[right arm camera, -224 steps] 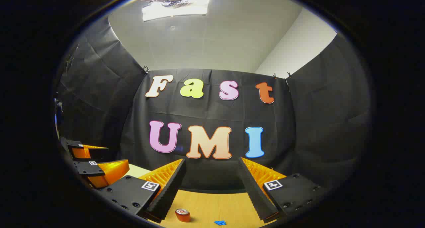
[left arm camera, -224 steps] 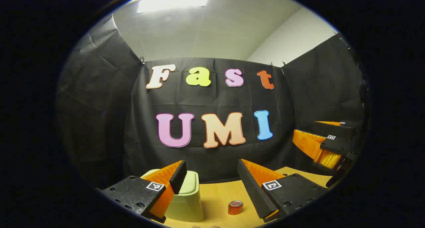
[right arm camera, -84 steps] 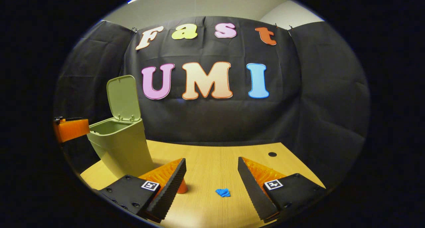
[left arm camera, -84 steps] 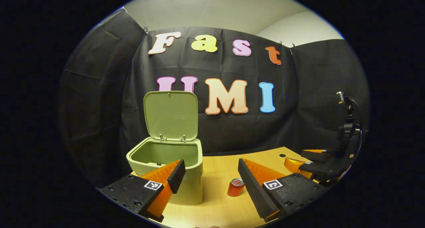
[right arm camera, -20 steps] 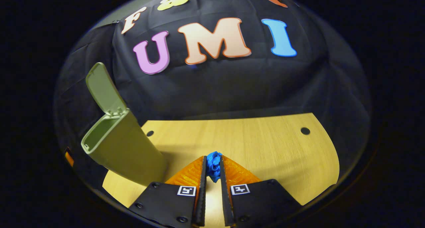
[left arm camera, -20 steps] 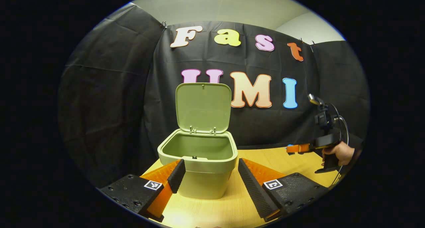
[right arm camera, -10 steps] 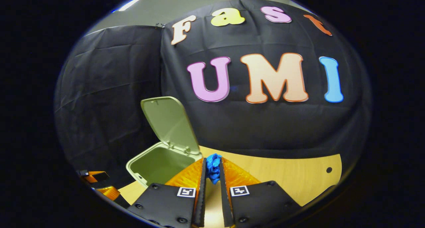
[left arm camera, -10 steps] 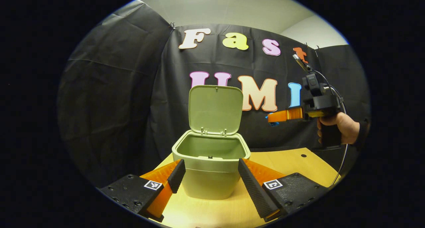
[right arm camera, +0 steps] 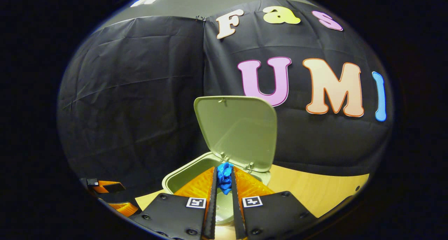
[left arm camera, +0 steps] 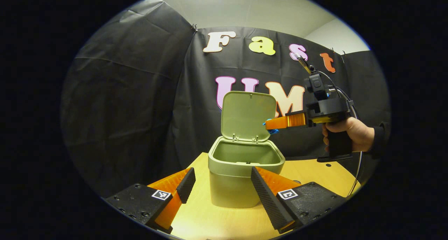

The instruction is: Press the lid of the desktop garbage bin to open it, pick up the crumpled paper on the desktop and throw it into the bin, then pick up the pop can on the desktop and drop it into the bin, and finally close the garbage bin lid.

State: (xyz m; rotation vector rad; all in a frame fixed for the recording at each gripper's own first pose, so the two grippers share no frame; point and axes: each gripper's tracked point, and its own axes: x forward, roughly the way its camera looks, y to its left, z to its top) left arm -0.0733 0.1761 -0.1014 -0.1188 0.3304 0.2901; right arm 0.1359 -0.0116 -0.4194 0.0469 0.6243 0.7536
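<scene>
Right gripper view: my right gripper [right arm camera: 224, 178], fingers clamped on the crumpled paper [right arm camera: 224, 177], has now swung over the open bin [right arm camera: 182, 177], so I judge release next; left gripper [left arm camera: 218, 178] fingers apart.

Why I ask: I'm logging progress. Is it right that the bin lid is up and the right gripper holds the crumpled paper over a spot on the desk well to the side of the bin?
Not quite. The lid is up and the right gripper does hold the crumpled paper, but the right gripper view shows it above the open bin, by the lid hinge, not off to the side.
</scene>
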